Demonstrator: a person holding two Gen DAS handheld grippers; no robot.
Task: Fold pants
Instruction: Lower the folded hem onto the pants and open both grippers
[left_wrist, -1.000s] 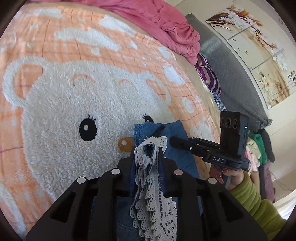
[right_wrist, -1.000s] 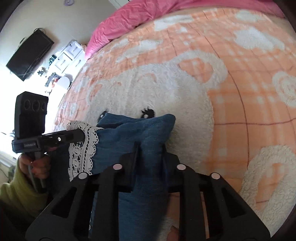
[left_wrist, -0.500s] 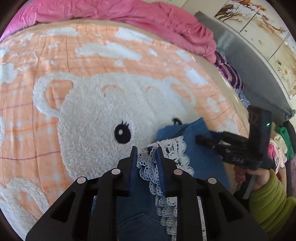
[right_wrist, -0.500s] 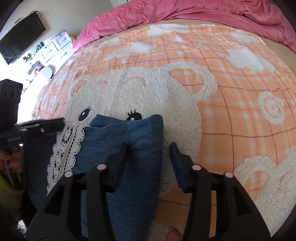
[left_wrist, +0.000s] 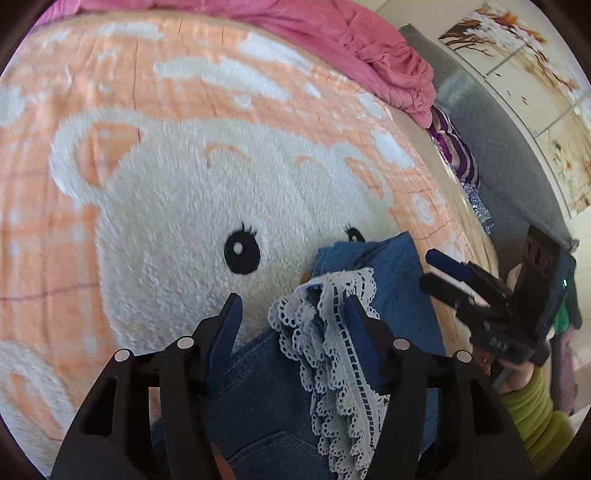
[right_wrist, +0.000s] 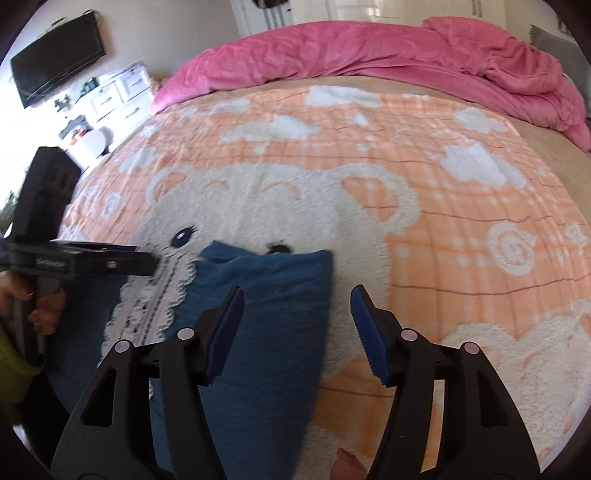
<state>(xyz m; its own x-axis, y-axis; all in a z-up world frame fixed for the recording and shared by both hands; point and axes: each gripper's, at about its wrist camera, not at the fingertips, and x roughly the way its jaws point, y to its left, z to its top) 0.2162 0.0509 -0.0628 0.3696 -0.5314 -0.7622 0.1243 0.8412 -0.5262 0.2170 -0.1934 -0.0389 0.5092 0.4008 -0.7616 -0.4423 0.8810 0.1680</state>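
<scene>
Left claw (left_wrist: 293, 314) open, fingers spread either side of the lace hem (left_wrist: 332, 354), not clamping it. Right claw (right_wrist: 297, 312) open above the folded pants (right_wrist: 266, 325), nothing held. Pants lie at lower centre of both frames on the bear blanket (right_wrist: 332, 206), folded edge near the bear's eyes. Pink duvet (right_wrist: 388, 48) across upper frame.

Orange blanket (right_wrist: 443, 258) with a white bear face spread across the bed — pink duvet (right_wrist: 369, 55) bunched along its far edge. Beyond, a black TV (right_wrist: 55, 62) on the wall above white drawers (right_wrist: 118, 92); grey headboard (left_wrist: 498, 147) and floral wall panels (left_wrist: 524, 74) to the side.
</scene>
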